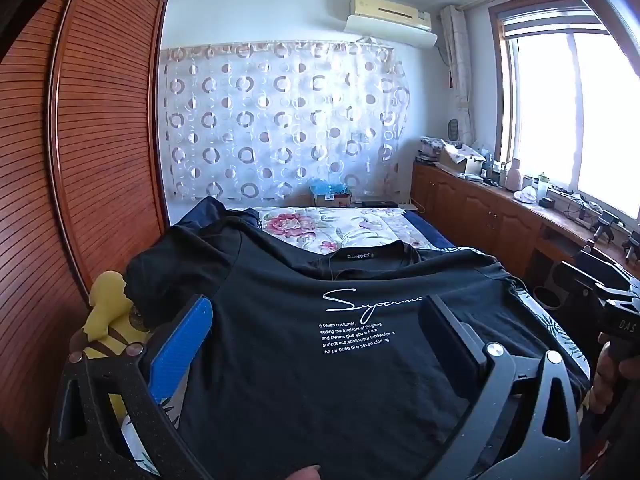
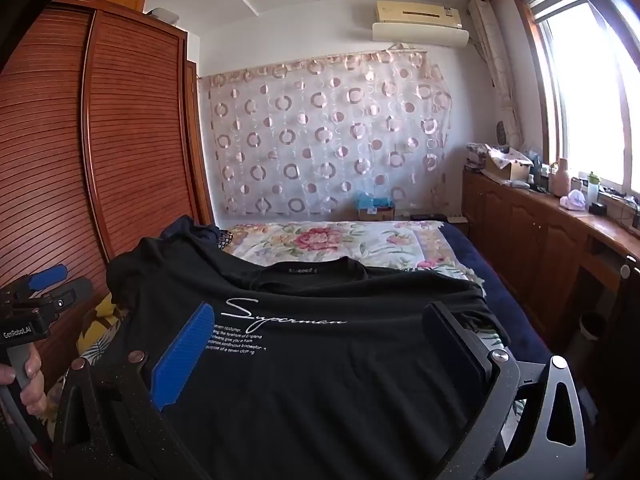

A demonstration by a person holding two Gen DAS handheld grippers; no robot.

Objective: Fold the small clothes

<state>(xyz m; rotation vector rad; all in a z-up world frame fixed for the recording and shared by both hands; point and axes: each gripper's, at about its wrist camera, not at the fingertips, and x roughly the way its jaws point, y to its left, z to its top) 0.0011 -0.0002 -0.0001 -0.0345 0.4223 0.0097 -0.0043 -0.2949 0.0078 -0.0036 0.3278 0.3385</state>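
A black T-shirt [image 1: 280, 280] with white "Superman" script lies spread front-up on the bed, collar toward the far wall. My left gripper [image 1: 316, 340] stands open over its chest print, blue pad on the left and black finger on the right, with no cloth pinched. My right gripper [image 2: 320, 344] is open the same way over the shirt [image 2: 320, 400], a little further right. Each view catches the other tool: the right gripper [image 1: 600, 280] at the right edge, and the left gripper [image 2: 60, 282] at the left edge, both in a person's hand.
The bed [image 2: 360, 240] has a floral cover. A louvred wooden wardrobe [image 1: 100, 140] runs close along the left. A yellow plush toy [image 1: 108, 320] lies by the shirt's left sleeve, with a dark garment [image 1: 200, 216] beyond it. A cluttered wooden cabinet [image 2: 540, 232] lines the window side.
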